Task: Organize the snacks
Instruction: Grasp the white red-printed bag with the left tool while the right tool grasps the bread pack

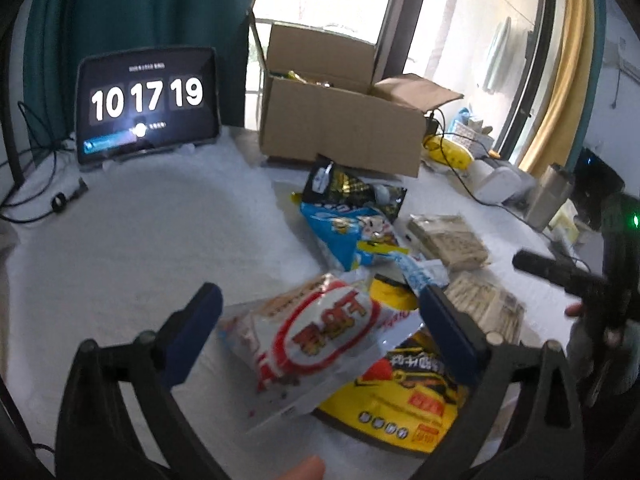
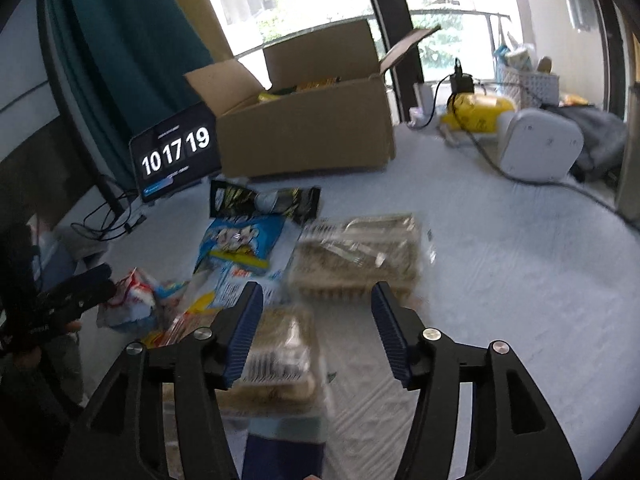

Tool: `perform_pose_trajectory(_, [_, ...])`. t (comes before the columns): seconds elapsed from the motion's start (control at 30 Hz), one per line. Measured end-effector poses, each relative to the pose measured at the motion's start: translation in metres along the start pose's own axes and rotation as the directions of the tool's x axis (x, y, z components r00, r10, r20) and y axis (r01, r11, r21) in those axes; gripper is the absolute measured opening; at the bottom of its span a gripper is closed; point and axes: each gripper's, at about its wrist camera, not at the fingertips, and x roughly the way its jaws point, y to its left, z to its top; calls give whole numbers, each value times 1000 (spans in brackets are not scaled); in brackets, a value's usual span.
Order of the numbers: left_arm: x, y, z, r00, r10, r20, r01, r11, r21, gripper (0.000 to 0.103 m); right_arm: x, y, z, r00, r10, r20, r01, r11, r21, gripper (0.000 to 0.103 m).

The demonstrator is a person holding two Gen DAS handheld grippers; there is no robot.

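Note:
A heap of snack packs lies on the white table in front of an open cardboard box that holds more snacks. My left gripper is open wide, its blue pads on either side of a white and red bag without pressing on it. That bag rests on a yellow and black bag. Beyond lie a blue bag and a black bag. My right gripper is open over a clear pack of biscuits, and a second clear pack lies just ahead.
A tablet showing a clock stands at the back left with cables beside it. A white appliance, a yellow item, a basket and a metal flask crowd the right side. A fingertip shows at the bottom edge.

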Motion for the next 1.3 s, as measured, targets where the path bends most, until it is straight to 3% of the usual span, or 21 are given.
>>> perform_pose_trajectory(0.3, [36, 5, -17, 990, 36, -137, -36, 999, 4, 100, 15, 3, -23, 993, 66, -101, -64, 998, 24, 66])
perform_pose_trajectory(0.4, [38, 12, -25, 984, 36, -174, -39, 999, -12, 100, 21, 3, -27, 988, 91, -124, -86, 995, 42, 72])
perform_pose_trajectory(0.6, [38, 13, -25, 984, 8, -179, -10, 1000, -12, 99, 32, 0, -31, 973, 169, -160, -152, 982, 117, 76])
perform_pose_trajectory(0.7, [37, 11, -25, 985, -10, -171, 10, 1000, -1, 85, 36, -3, -32, 968, 200, -152, -179, 974, 140, 76])
perform_pose_trajectory(0.9, [28, 9, -22, 990, -22, -140, 24, 1000, 14, 62, 34, 9, -30, 970, 201, -140, -189, 978, 92, 52])
perform_pose_trajectory(1.03, [17, 2, -16, 994, -37, -107, 40, 999, 33, 60, 20, 18, -22, 979, 174, -103, -171, 984, 38, 40])
perform_pose_trajectory(1.3, [-7, -8, 6, 999, -40, -25, 42, 997, 57, 59, -14, 25, -2, 992, 128, 1, -128, 991, -30, 27])
